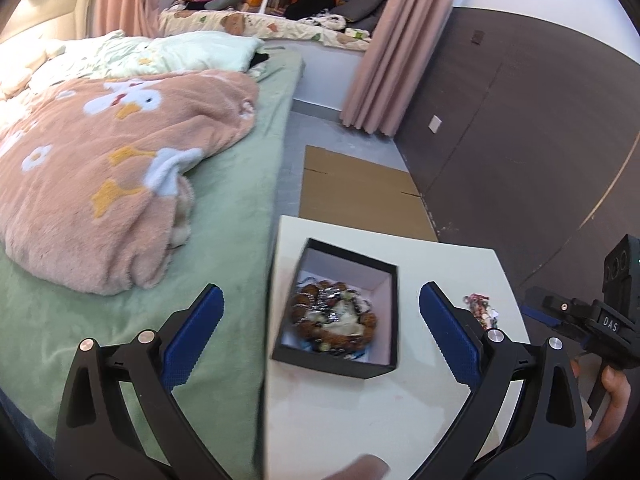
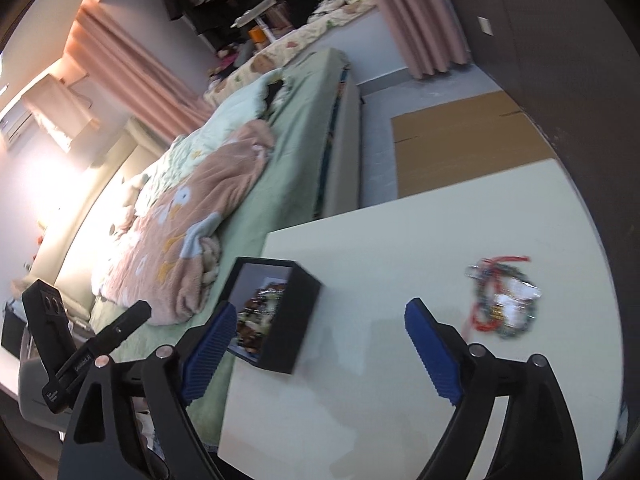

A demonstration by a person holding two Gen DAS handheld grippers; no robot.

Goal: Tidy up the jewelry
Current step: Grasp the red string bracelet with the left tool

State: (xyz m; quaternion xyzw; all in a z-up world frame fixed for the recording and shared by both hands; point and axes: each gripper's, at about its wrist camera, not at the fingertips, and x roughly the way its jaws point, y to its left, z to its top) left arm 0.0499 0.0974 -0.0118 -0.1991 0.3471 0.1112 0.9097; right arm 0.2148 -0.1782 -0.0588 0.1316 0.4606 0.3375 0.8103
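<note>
box [image 1: 340,360] blk | table [image 1: 432,264] wht | blanket [image 1: 100,184] pink, duck print | fingers [image 1: 196,336] blue

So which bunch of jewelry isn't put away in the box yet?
The small multicoloured bracelet bundle with red cord lies loose on the white table, right of the black box. The brown beaded pieces are already inside it.

The jewelry [image 1: 334,318] in the box [image 1: 384,370] is smeared by motion blur, so single pieces cannot be told apart. The loose pile [image 2: 502,302] on the table [image 2: 380,400] is likewise blurred. Both grippers' bases are cut off by the lower edges.
</note>
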